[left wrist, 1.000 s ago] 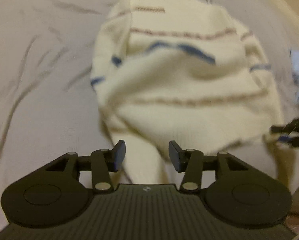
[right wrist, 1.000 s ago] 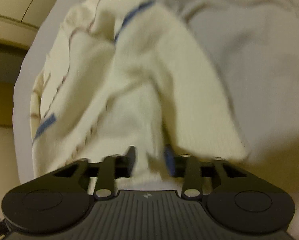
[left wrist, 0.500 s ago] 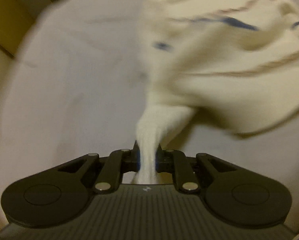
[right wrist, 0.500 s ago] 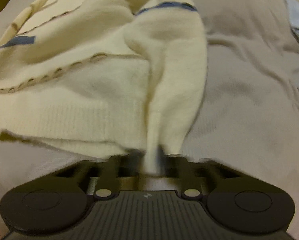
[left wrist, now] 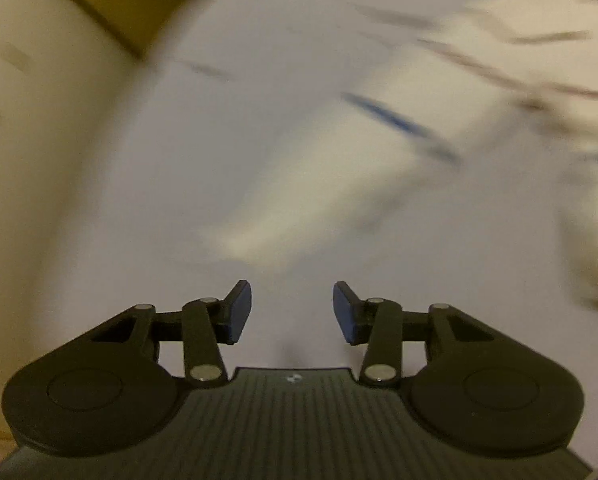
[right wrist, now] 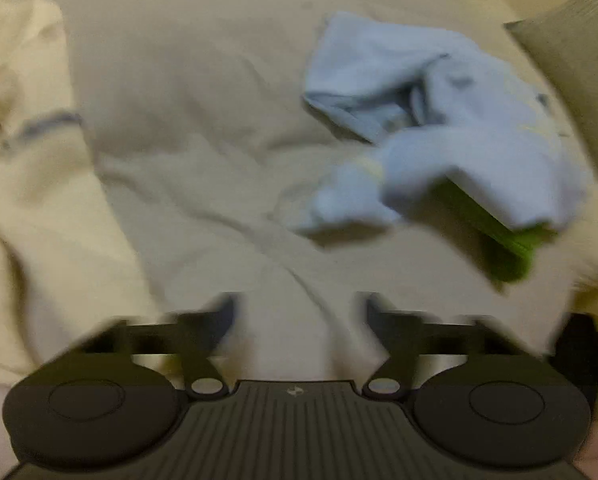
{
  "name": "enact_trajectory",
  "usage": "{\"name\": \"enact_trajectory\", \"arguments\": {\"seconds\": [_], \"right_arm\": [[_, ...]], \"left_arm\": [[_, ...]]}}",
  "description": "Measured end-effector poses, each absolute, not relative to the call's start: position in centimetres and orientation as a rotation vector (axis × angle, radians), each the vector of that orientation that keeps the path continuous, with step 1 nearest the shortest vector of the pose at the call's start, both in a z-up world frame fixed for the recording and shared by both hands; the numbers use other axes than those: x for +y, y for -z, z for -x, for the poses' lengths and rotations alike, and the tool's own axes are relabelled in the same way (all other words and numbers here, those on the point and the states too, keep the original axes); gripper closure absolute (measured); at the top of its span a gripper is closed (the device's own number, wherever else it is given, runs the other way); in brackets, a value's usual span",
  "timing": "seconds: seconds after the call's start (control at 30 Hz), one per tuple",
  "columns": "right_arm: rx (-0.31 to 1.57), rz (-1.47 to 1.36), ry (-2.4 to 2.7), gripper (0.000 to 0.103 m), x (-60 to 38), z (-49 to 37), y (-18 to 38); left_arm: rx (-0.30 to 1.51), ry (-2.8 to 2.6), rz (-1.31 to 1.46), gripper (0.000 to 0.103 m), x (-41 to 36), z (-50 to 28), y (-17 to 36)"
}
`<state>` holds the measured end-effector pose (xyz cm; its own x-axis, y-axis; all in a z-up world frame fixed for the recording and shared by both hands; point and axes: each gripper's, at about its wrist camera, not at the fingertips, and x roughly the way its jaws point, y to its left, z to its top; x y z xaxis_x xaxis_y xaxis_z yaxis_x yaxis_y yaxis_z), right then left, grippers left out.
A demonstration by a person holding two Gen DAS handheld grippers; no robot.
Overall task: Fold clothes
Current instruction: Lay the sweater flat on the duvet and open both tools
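A cream knit sweater with blue and brown stripes lies on the pale bed sheet. In the left wrist view it is blurred, spread across the right and upper right (left wrist: 499,128). In the right wrist view one sleeve or edge of the sweater (right wrist: 31,184) lies along the left side. My left gripper (left wrist: 292,312) is open and empty above the sheet. My right gripper (right wrist: 299,320) is open and empty, blurred by motion, with the sweater to its left.
A crumpled light blue garment (right wrist: 439,128) with a green piece (right wrist: 499,236) under it lies on the sheet (right wrist: 219,128) to the right. An olive cushion (right wrist: 579,80) sits at the far right. A brown wooden edge (left wrist: 111,4) shows beyond the bed at upper left.
Both grippers held sweater cloth half a second ago; both have let go and opened. The left view swung left, the right view swung right toward the blue garment.
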<state>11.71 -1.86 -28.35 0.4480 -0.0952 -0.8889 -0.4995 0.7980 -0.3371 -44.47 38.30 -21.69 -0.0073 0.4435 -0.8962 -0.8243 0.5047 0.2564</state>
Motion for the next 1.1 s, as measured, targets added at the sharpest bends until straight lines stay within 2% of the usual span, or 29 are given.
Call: {"name": "enact_trajectory", "arguments": {"seconds": [0.07, 0.1, 0.17, 0.33, 0.37, 0.4, 0.43, 0.47, 0.5, 0.53, 0.6, 0.7, 0.77, 0.87, 0.97, 1.0, 1.03, 1.07, 1.1], "right_arm": [[1.164, 0.413, -0.450, 0.038, -2.5, -9.8, 28.6], [1.206, 0.292, -0.539, 0.039, -2.7, -8.9, 28.9], [1.305, 0.086, -0.681, 0.041, -2.2, -7.2, 30.6], [1.375, -0.087, -0.685, 0.040, 0.0, -5.1, 35.9], [1.360, -0.121, -0.662, 0.039, 0.2, -5.0, 36.6], [1.345, -0.167, -0.649, 0.037, 0.3, -4.9, 37.3], [1.350, -0.219, -0.638, 0.037, 0.5, -5.0, 38.1], [1.380, -0.255, -0.637, 0.047, 1.0, -5.1, 38.9], [1.419, -0.274, -0.652, 0.076, 1.7, -5.3, 39.6], [1.456, -0.273, -0.667, 0.089, 2.4, -5.3, 39.8], [1.492, -0.251, -0.721, 0.092, 3.3, -5.0, 38.2], [1.570, -0.351, -0.786, 0.093, 2.1, -4.7, 34.5], [1.633, -0.446, -0.808, 0.093, 0.5, -4.3, 32.0], [1.699, -0.435, -0.708, 0.093, -2.2, -3.5, 31.5], [1.660, -0.117, -0.501, 0.075, -3.5, -2.7, 34.0], [1.633, -0.011, -0.454, 0.075, -3.7, -2.3, 34.7], [1.587, 0.084, -0.462, 0.075, -3.5, -1.5, 34.9], [1.533, 0.157, -0.505, 0.075, -3.1, -0.6, 34.7], [1.477, 0.225, -0.554, 0.075, -2.5, 0.3, 34.3]], "left_arm": [[1.102, -0.872, 0.583, 0.062, 35.0, 43.0, 23.2], [1.061, -0.830, 0.653, 0.059, 34.1, 41.8, 24.1], [0.974, -0.771, 0.798, 0.047, 33.1, 40.0, 25.7], [0.740, -0.779, 1.040, 0.027, 34.1, 38.1, 29.7], [0.693, -0.768, 1.090, 0.030, 34.5, 38.0, 30.3], [0.655, -0.746, 1.131, 0.040, 34.8, 37.6, 30.7], [0.640, -0.714, 1.163, 0.081, 35.4, 36.9, 31.0], [0.633, -0.681, 1.181, 0.088, 36.0, 36.2, 30.9], [0.608, -0.649, 1.179, 0.089, 36.3, 35.9, 30.0], [0.580, -0.611, 1.160, 0.090, 36.4, 35.9, 28.3], [0.551, -0.548, 1.108, 0.090, 36.6, 36.4, 24.2], [0.567, -0.571, 0.994, 0.091, 36.3, 38.7, 17.6], [0.705, -0.667, 0.879, 0.088, 36.0, 39.3, 16.2], [0.980, -0.746, 0.837, 0.083, 35.2, 40.1, 19.9], [1.138, -0.770, 0.839, 0.083, 33.1, 40.6, 24.3], [1.158, -0.770, 0.822, 0.082, 32.3, 40.4, 25.1], [1.156, -0.753, 0.821, 0.074, 31.6, 40.1, 25.5], [1.154, -0.737, 0.820, 0.060, 30.9, 39.7, 26.0], [1.147, -0.716, 0.822, 0.056, 30.2, 39.3, 26.2]]}}
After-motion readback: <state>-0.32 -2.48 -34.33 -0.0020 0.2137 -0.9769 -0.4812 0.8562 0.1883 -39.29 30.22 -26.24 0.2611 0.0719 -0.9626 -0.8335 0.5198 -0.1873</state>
